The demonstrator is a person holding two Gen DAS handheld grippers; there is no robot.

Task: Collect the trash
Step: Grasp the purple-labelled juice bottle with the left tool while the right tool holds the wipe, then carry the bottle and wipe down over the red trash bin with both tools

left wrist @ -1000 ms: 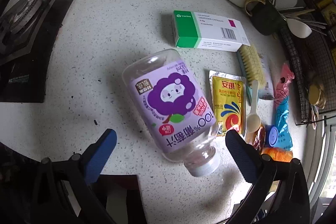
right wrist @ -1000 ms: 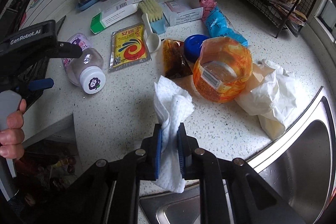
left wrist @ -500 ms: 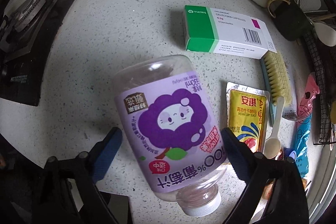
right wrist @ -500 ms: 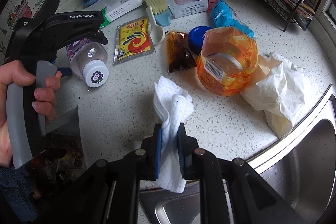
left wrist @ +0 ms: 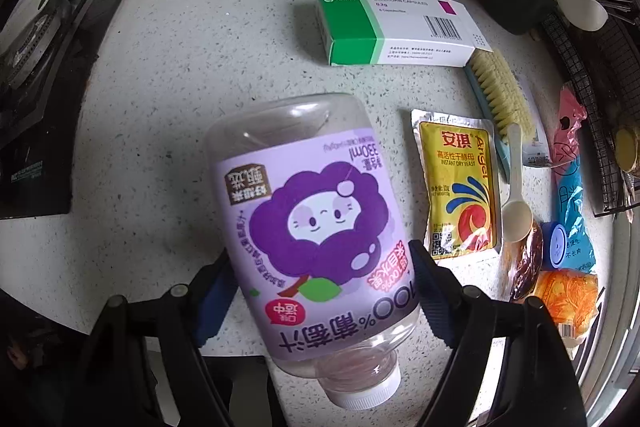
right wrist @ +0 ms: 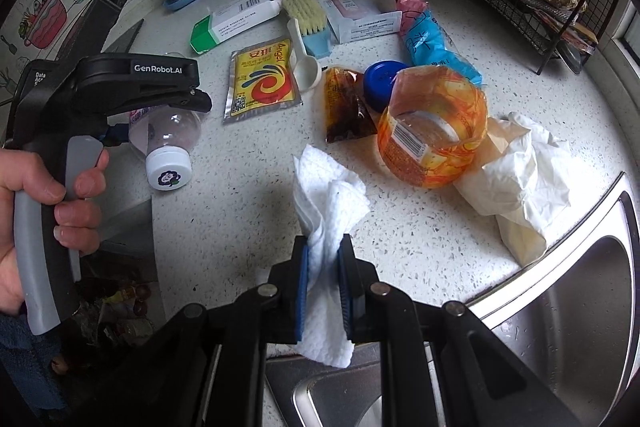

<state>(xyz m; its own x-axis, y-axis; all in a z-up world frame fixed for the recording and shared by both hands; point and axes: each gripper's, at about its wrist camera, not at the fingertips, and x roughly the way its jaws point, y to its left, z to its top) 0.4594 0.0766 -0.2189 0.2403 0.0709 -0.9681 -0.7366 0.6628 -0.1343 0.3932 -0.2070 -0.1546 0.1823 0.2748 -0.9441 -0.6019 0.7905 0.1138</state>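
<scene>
An empty clear juice bottle (left wrist: 316,227) with a purple grape label and a white cap lies on the speckled counter (left wrist: 192,75), cap toward me. My left gripper (left wrist: 320,287) has closed on its sides; both blue pads touch the label. The bottle also shows in the right wrist view (right wrist: 168,147), under the left gripper's black body. My right gripper (right wrist: 324,279) is shut on a crumpled white paper towel (right wrist: 328,211) and holds it above the counter's front edge.
On the counter lie a green-and-white medicine box (left wrist: 392,27), a yellow yeast sachet (left wrist: 460,187), a brush (left wrist: 500,95), a white spoon (left wrist: 516,203), an orange wrapper (right wrist: 432,131), crumpled paper (right wrist: 520,187). The hob (left wrist: 36,75) is at the left. The sink (right wrist: 560,327) is at the right.
My left gripper moved forward over the bottle and closed its fingers onto the bottle's sides. My right gripper stayed still, holding the paper towel.
</scene>
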